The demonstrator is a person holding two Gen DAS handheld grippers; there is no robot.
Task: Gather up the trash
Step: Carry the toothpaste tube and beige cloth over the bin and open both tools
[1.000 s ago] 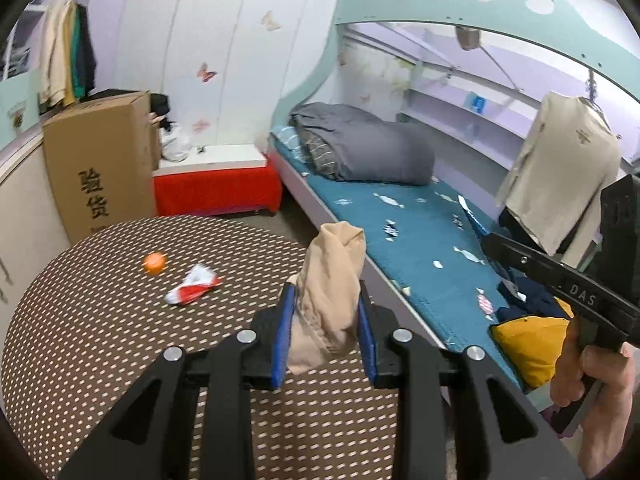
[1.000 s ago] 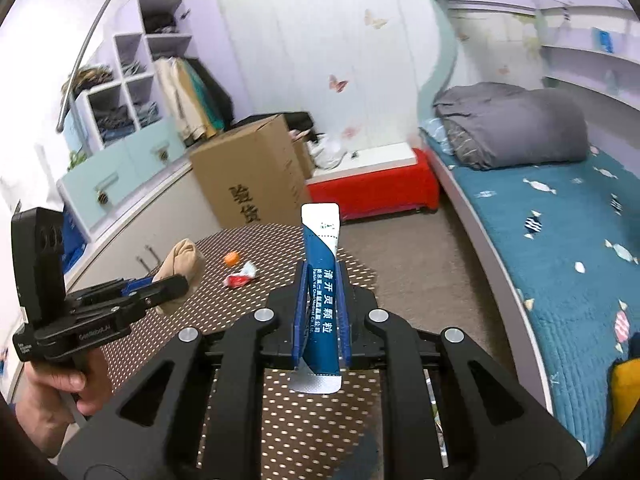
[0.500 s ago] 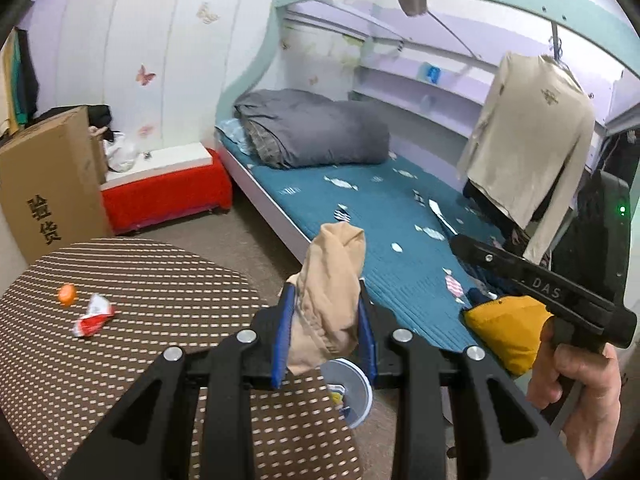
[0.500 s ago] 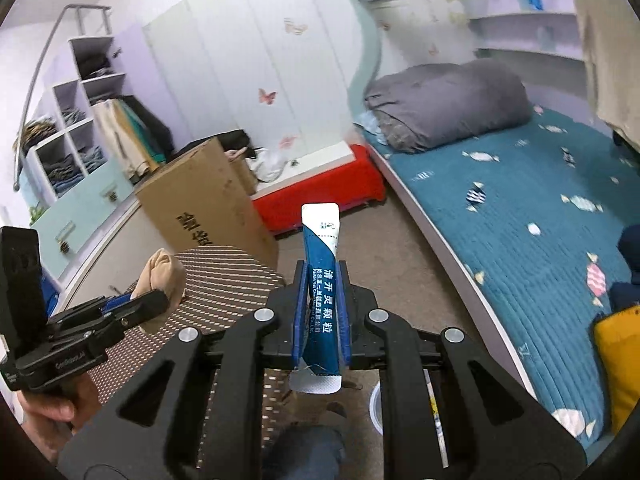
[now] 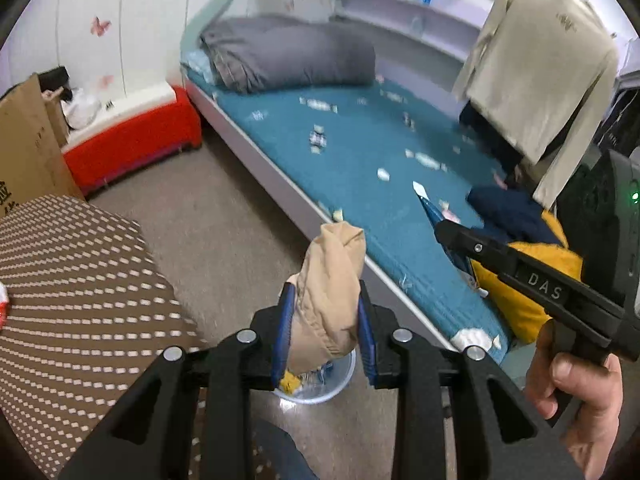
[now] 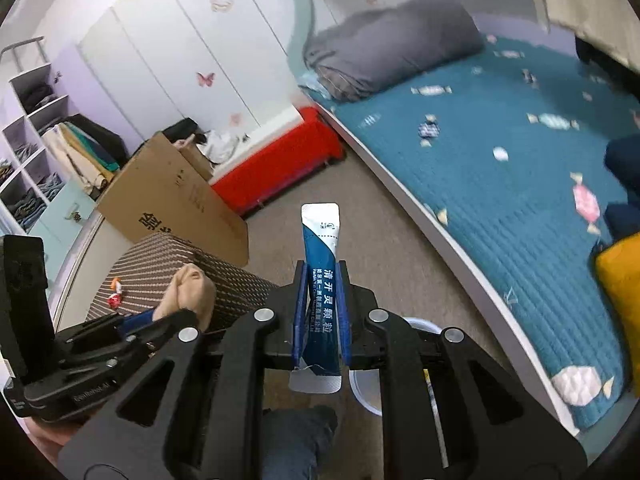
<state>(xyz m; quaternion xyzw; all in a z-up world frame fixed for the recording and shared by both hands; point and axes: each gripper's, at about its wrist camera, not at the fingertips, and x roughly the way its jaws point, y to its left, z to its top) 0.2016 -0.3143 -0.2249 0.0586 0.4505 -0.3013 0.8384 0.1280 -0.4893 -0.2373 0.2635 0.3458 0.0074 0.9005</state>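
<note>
Left wrist view: the left gripper (image 5: 325,332) is clenched on a beige cloth wad (image 5: 329,300), which stands up between its 2 blue pads. A clear bin (image 5: 320,380) on the floor below is mostly hidden behind the wad and jaws; its contents are hard to make out. The right gripper (image 5: 440,228), lettered "DAS", crosses the right side in front of the bed (image 5: 360,152). The dotted table (image 5: 72,280) lies left.

Right wrist view: the right gripper (image 6: 321,320) is clenched on a blue sachet (image 6: 321,280) printed with Chinese characters; the smaller print is illegible. The white bin rim (image 6: 420,324) is largely covered by the jaws. A cardboard box (image 6: 172,196) stands far left.
</note>
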